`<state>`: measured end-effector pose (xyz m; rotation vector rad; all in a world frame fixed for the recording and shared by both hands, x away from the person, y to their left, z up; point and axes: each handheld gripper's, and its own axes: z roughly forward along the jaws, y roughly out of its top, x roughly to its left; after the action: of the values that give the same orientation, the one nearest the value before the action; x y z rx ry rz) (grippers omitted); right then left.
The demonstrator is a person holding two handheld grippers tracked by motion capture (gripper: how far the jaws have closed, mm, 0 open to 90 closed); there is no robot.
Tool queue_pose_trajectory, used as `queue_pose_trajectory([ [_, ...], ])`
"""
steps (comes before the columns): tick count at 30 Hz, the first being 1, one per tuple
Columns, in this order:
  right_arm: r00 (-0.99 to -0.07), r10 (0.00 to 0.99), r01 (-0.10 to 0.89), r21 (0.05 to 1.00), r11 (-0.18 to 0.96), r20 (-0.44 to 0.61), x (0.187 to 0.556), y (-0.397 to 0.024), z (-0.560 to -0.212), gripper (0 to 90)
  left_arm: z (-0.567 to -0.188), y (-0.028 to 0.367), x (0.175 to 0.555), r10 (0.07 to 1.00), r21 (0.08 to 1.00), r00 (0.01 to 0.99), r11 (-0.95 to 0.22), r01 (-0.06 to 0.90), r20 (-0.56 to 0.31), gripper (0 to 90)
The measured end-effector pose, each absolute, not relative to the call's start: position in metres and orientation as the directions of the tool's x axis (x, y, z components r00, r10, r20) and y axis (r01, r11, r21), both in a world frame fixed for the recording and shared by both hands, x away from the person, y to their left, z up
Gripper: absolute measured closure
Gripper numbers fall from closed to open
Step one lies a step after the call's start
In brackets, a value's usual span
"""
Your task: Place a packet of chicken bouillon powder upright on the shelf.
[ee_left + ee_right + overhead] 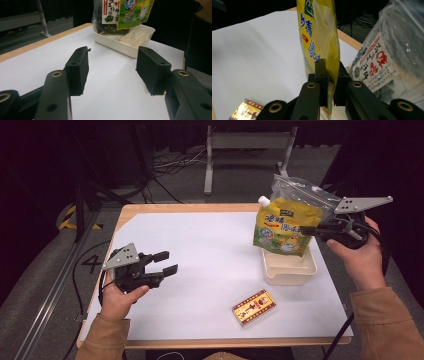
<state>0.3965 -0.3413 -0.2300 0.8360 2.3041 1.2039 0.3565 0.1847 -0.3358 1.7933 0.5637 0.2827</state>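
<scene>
A yellow-green spouted pouch point(282, 227) hangs upright over a white tray point(290, 270) at the table's right side. My right gripper point(306, 231) is shut on the pouch's right edge; in the right gripper view the jaws point(330, 72) pinch the yellow pouch point(319, 37). Behind it stands a clear bag of dark seaweed point(305, 190), also seen in the right gripper view point(387, 57). My left gripper point(167, 262) rests at the left of the table, open, nothing between its pads point(80, 67).
A red-and-gold flat box point(255, 307) lies near the front edge, seen too as a corner of the box point(247, 111). White paper point(200, 250) covers the wooden table. The tray point(117, 45) sits ahead of my left gripper, with both bags above it.
</scene>
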Motion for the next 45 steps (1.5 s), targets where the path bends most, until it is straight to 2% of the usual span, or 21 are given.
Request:
queue_pose_trajectory([
  [24, -0.715, 0.698, 0.412, 0.782, 0.467, -0.040, 0.401, -0.361, -0.247, 85.1, -0.336, 0.184, 0.356, 0.532, 0.950, 0.843, -0.213, 0.229, -0.084, 44.9],
  [45, -0.684, 0.728, 0.443, 0.769, 0.461, -0.043, 0.409, -0.368, -0.267, 85.2, -0.339, 0.181, 0.357, 0.524, 0.941, 0.847, -0.237, 0.240, -0.084, 43.4],
])
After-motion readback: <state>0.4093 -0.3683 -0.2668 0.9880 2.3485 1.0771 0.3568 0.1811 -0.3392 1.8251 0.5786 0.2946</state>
